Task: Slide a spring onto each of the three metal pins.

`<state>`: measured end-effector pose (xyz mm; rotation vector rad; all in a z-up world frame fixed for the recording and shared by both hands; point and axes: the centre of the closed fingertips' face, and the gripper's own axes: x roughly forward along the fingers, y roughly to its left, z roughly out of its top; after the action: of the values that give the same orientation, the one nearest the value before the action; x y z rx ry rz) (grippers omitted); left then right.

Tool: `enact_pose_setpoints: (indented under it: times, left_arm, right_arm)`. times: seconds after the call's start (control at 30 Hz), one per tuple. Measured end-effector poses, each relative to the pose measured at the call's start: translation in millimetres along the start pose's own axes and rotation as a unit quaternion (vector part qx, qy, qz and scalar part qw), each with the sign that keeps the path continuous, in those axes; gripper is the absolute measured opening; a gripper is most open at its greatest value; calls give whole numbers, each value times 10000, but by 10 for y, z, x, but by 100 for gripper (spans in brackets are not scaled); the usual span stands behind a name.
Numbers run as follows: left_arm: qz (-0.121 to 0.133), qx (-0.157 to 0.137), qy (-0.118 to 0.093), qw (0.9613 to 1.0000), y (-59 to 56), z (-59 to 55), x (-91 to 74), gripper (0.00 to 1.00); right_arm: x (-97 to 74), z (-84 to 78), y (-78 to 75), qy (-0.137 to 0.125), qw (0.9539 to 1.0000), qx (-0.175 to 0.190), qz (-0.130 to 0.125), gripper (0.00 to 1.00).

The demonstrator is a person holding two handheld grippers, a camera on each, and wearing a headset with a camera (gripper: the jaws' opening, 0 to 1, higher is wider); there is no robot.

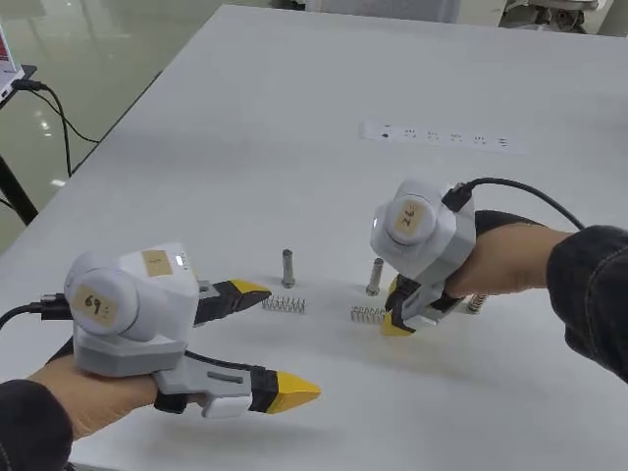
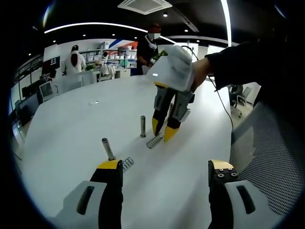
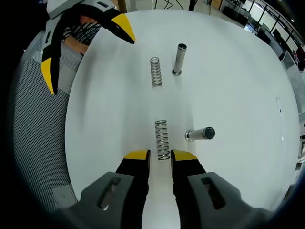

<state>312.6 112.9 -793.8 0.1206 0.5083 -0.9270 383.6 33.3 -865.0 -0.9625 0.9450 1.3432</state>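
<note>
Right gripper (image 3: 160,156) jaws narrowly apart astride spring (image 3: 162,138) end, gripping nothing; left gripper (image 2: 164,167) gapes empty; spring looks light, squashy, roll-prone, so best pinched gently mid-coil.

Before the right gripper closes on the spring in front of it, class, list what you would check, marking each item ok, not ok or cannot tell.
1. right gripper jaws apart: ok.
2. near spring lined up, one end between those jaws: ok.
3. near pin upright and bare: ok.
4. left gripper open, away from that spring: ok.
5. far spring lying free beside the far pin: ok.
6. Third pin's state: cannot tell.
</note>
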Motion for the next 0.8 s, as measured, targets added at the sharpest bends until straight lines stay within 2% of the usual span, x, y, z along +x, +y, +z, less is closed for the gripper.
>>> enact_pose_setpoints:
  times: [0.63, 0.8]
  left_arm:
    - [-13, -14, -12, 10000, -3, 7, 9, 71]
    - [-29, 6, -11, 10000, -16, 13, 20, 70]
  right_arm:
    - [13, -14, -4, -3, 9999, -102, 7, 13]
    - [-33, 1, 51, 19, 9999, -142, 62, 13]
